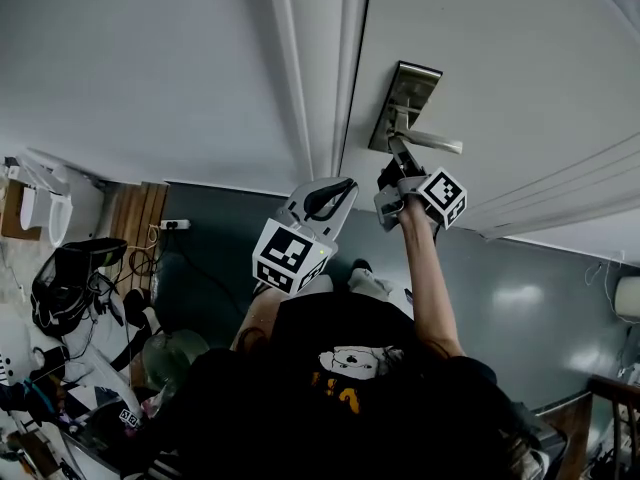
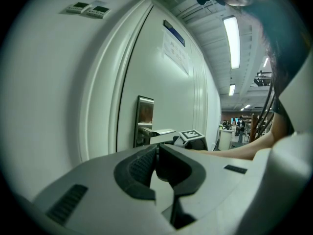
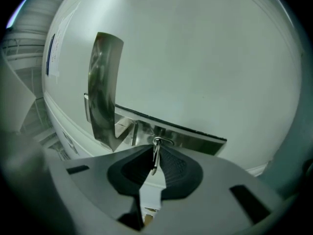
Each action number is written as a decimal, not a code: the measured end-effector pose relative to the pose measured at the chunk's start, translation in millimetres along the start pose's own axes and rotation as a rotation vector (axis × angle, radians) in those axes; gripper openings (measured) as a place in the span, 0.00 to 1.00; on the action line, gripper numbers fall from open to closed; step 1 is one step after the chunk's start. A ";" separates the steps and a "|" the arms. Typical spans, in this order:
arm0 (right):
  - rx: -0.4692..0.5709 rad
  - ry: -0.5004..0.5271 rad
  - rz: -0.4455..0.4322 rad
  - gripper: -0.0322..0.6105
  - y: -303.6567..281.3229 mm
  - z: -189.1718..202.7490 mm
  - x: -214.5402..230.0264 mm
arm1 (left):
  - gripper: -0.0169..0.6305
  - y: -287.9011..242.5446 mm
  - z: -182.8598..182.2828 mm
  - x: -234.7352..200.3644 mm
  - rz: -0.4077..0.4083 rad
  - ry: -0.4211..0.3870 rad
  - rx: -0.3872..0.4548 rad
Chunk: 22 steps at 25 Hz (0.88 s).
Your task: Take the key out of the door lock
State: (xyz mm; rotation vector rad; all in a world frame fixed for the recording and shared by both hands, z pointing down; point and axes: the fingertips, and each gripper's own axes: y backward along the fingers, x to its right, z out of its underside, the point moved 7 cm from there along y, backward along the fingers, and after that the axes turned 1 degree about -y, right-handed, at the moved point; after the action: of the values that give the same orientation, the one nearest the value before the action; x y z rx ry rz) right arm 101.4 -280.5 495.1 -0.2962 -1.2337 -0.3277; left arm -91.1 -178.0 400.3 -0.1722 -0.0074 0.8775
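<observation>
My right gripper (image 1: 392,173) is up at the white door (image 1: 520,68), just under the metal lever handle (image 1: 435,141) of the steel lock plate (image 1: 405,103). In the right gripper view its dark pads are shut on a thin silver key (image 3: 155,156). The key's wire ring (image 3: 161,141) sticks out at the jaw tips in front of the lever (image 3: 186,137), to the right of the plate (image 3: 105,89). My left gripper (image 1: 325,200) hangs lower and to the left, near the door frame, shut with nothing in it (image 2: 157,151). It looks toward the plate (image 2: 143,126).
The door frame (image 1: 315,78) and a white wall (image 1: 130,58) lie to the left. On the floor at lower left are bags and cables (image 1: 80,278), a power strip (image 1: 172,225) and a wooden panel (image 1: 135,218). A railing (image 1: 600,408) stands at lower right.
</observation>
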 end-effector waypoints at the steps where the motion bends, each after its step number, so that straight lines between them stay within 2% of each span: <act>1: 0.004 -0.009 -0.002 0.11 0.4 -0.9 0.6 | 0.06 -0.6 -0.3 0.1 0.001 0.000 -0.001; 22: 0.075 -0.195 0.014 0.09 4.8 2.2 3.4 | 0.06 6.3 -2.2 -6.1 -0.001 0.001 -0.004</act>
State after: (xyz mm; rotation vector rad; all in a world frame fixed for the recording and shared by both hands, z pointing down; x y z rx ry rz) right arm 102.4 -275.5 498.8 -0.2763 -1.4322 -0.2438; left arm -99.6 -179.0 397.5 -0.1762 -0.0084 0.8768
